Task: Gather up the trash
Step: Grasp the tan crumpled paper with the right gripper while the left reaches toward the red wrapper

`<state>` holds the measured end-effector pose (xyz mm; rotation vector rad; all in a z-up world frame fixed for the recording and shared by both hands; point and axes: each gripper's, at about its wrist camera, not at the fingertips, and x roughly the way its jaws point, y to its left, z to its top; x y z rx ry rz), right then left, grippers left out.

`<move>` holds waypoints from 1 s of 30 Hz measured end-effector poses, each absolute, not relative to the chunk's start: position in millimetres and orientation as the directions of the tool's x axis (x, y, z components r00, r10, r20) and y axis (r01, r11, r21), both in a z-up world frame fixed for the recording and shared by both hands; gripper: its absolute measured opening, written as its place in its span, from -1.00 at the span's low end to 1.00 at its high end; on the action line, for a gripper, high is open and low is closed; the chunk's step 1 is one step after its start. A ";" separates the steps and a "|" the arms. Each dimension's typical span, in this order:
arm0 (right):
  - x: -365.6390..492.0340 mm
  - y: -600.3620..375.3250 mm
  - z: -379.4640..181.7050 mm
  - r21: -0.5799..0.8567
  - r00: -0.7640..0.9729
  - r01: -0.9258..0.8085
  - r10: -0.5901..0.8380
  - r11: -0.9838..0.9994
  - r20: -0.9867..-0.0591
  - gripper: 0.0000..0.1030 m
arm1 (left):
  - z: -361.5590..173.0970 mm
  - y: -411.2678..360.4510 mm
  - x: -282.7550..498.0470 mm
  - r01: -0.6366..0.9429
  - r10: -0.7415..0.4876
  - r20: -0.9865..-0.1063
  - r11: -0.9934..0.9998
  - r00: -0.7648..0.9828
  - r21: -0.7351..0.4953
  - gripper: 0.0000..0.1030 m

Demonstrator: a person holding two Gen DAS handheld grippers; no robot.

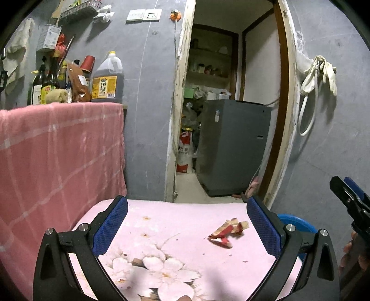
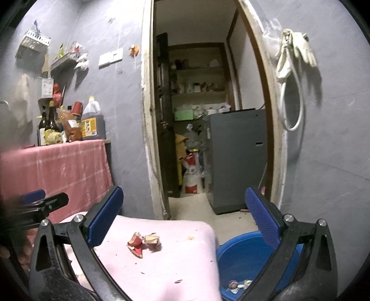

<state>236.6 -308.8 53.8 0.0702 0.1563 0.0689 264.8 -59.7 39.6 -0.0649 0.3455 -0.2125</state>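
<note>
Scraps [image 2: 238, 284] inside the blue basin [image 2: 233, 254] beside the pink table [image 2: 185, 266] show only from the right gripper [image 2: 185, 210], which, like the left gripper [image 1: 187, 220], gapes empty near the wrapper [image 1: 227, 232].

The room had dull grey walls [image 1: 148, 97], scuffed and dimly lit. A white-framed doorway [image 1: 179, 97] opened onto a storage room with cluttered shelves [image 1: 208, 69], a grey appliance [image 1: 231, 143] and a pale floor [image 2: 192, 208]. To the left a pink checked cloth [image 1: 57, 150] draped a counter crowded with bottles and a large jug [image 1: 107, 78]. White wall switches [image 1: 143, 15] sat high up, and a glove and looped hose [image 1: 316, 76] hung right of the door.
</note>
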 end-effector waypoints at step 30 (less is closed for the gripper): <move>361.5 -286.3 -21.8 0.090 0.810 -0.234 0.245 0.968 -0.532 0.28 | -45.9 -87.1 350.4 0.315 -0.327 -0.681 0.938 0.655 -0.147 0.72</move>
